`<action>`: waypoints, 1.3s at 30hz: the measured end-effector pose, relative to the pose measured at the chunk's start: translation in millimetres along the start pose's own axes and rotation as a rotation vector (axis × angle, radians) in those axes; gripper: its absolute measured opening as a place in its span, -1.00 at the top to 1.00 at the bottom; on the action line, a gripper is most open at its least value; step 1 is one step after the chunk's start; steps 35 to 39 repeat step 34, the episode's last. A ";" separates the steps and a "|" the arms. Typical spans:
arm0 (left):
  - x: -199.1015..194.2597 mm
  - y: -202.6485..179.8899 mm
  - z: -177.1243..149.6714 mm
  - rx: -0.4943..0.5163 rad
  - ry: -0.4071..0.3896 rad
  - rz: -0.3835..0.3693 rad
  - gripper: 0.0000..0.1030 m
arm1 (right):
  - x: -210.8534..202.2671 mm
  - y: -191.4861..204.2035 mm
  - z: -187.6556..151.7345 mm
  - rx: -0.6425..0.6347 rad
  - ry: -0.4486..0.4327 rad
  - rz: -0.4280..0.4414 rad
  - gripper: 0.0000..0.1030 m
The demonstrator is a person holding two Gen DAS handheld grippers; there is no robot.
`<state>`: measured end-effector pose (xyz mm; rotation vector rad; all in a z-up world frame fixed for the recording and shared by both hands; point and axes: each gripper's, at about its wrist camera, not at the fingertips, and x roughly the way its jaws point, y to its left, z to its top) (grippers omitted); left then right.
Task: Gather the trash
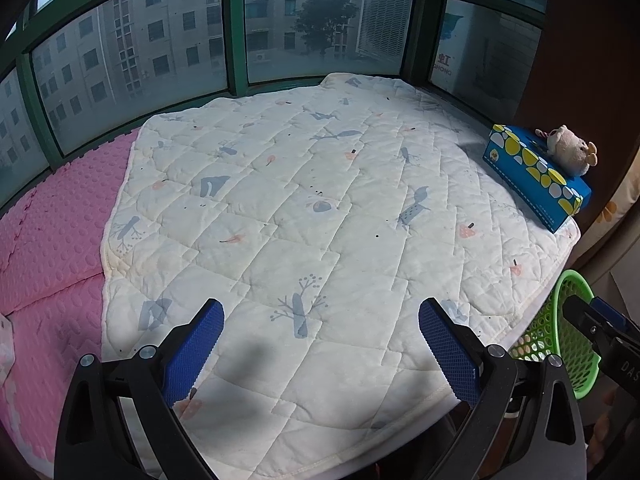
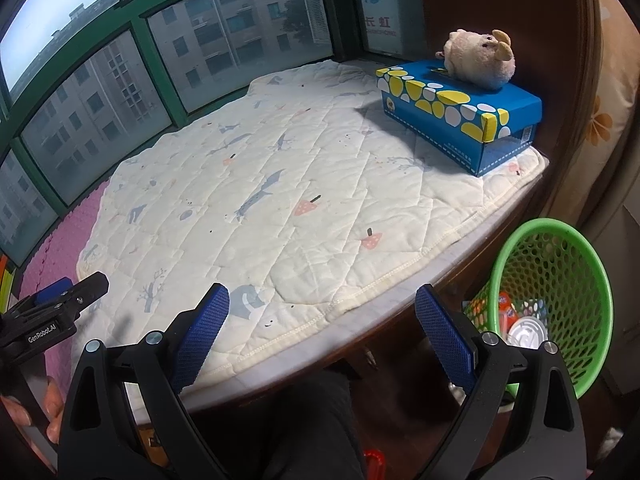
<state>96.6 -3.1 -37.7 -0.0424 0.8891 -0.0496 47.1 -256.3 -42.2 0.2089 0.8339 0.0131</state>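
Green mesh wastebasket [image 2: 560,304] stands below the quilted mat's [image 2: 280,200] right edge, holding a silver can [image 2: 526,332] and an orange wrapper [image 2: 506,310]. Left gripper [image 1: 320,344] and right gripper [image 2: 322,332] both hang spread wide and empty near the mat's front edge.

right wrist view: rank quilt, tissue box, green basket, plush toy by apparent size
1. quilt
2. green basket and tissue box: look alike, and the basket is nearer, so unranked
3. plush toy

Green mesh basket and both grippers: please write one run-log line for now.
left gripper: open, empty | right gripper: open, empty | green mesh plastic basket: holds silver can
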 end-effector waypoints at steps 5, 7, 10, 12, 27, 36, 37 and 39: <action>-0.2 -0.6 -0.2 0.000 0.000 0.000 -0.84 | 0.1 -0.1 0.0 0.000 0.000 -0.001 -0.81; -0.4 -0.8 -0.2 -0.001 0.000 0.001 -0.84 | -0.3 -0.8 0.2 0.004 0.000 0.000 -0.81; 0.3 -1.9 -0.2 0.003 0.000 0.002 -0.84 | -0.8 -1.9 0.7 0.006 -0.002 -0.001 -0.81; 0.1 -2.6 0.1 0.004 0.000 0.002 -0.84 | -0.9 -2.4 0.8 0.006 -0.002 -0.002 -0.81; -0.9 -6.3 1.8 0.026 -0.006 -0.005 -0.84 | -1.3 -3.2 0.3 0.010 -0.003 -0.003 -0.81; 0.0 -8.1 1.6 0.031 -0.003 -0.007 -0.84 | -2.2 -2.6 0.3 0.010 -0.004 -0.004 -0.81; 0.0 -8.1 1.6 0.031 -0.003 -0.007 -0.84 | -2.2 -2.6 0.3 0.010 -0.004 -0.004 -0.81; 0.0 -8.1 1.6 0.031 -0.003 -0.007 -0.84 | -2.2 -2.6 0.3 0.010 -0.004 -0.004 -0.81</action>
